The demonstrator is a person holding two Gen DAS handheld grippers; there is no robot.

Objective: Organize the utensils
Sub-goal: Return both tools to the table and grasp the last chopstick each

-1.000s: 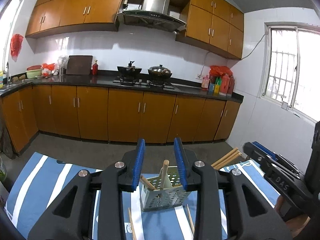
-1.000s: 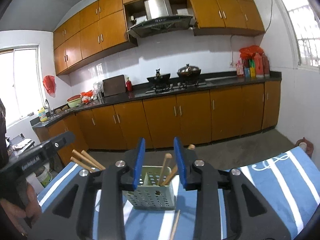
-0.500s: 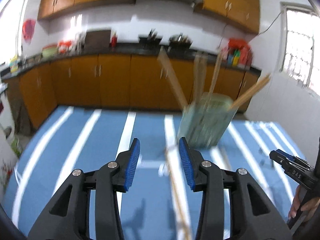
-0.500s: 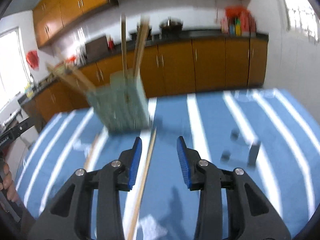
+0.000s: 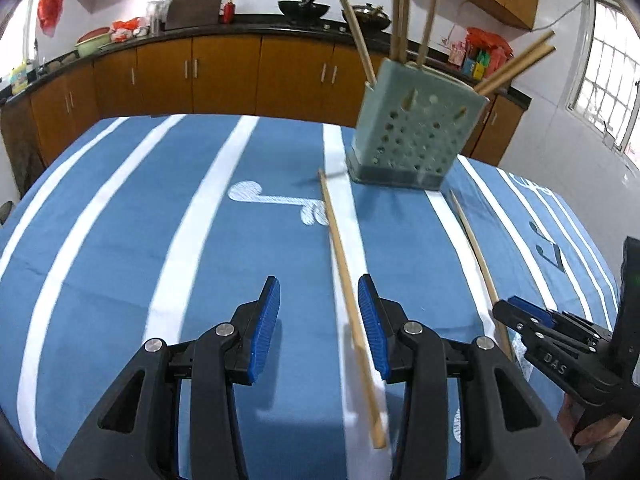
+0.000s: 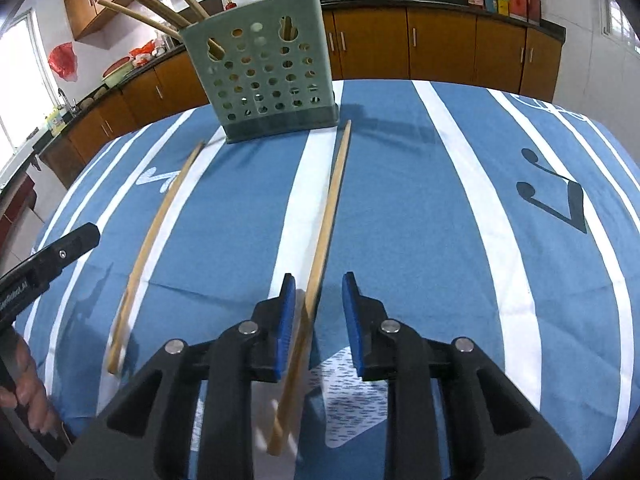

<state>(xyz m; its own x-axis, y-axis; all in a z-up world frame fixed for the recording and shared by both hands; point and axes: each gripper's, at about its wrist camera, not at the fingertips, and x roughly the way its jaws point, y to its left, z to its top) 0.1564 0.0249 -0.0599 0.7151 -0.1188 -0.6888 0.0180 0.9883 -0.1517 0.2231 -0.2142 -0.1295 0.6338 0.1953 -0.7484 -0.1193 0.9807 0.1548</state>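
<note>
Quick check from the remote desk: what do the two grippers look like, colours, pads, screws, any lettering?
Both match. The left gripper and right gripper have black plastic bodies with triangular cut-outs, round silver screw heads and ribbed blue pads. In the left view, the right gripper's side carries white letters reading roughly "DAS". White lettering on the left one, seen from the right view, is too blurred to read. No cables or sleeves show.

Utensil holder [image 5: 412,136] — one, green, perforated, standing on the striped surface [image 5: 120,240]. Loose chopsticks lying on the cloth: two, one nearer the left gripper [image 5: 344,256], one nearer the right gripper [image 5: 478,256]. Chopsticks standing in the holder [image 5: 400,12]: at least five or six visible in the left wrist view — exact number cannot be told, since several overlap. Grippers: two, left gripper [image 5: 318,324] and right gripper [image 6: 318,320], each with two blue-padded fingers. On the far counter: two dark pans [image 5: 304,7].
</note>
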